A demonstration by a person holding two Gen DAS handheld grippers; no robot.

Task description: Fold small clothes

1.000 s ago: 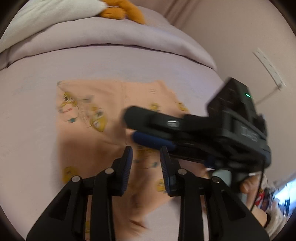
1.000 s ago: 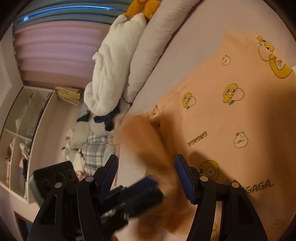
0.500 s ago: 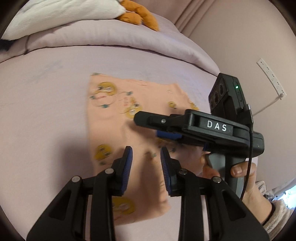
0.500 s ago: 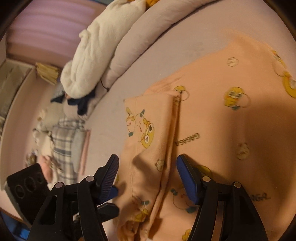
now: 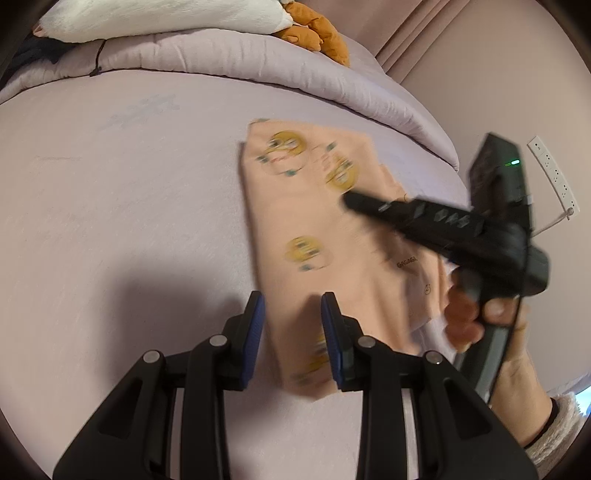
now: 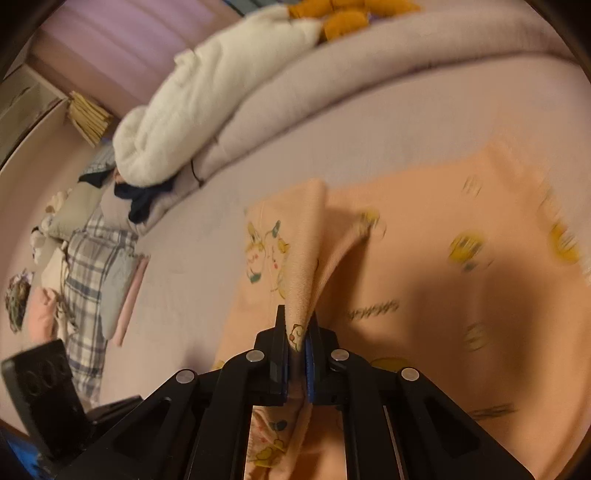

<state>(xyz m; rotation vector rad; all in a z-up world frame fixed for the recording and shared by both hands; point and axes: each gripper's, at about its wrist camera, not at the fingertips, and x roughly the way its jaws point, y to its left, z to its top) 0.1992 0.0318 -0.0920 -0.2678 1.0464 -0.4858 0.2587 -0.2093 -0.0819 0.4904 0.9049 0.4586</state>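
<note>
A small peach garment (image 5: 314, 229) with yellow cartoon prints lies on the pale pink bed (image 5: 129, 192), partly folded. My left gripper (image 5: 291, 325) is open and empty, hovering over the garment's near left edge. My right gripper (image 6: 295, 332) is shut on a raised fold of the same peach garment (image 6: 424, 277), pinching the cloth between its blue pads. The right gripper also shows in the left wrist view (image 5: 443, 225), held by a hand over the garment's right side.
A rolled lilac duvet (image 5: 258, 55), a white pillow (image 6: 207, 96) and an orange plush toy (image 5: 314, 33) lie at the bed's far end. Plaid and pink clothes (image 6: 88, 266) are piled at the left. A wall with a socket strip (image 5: 554, 177) is on the right.
My right gripper has closed on a fold of the garment, which was open half a second ago. The left gripper has drawn back toward the garment's near left edge and stays open.
</note>
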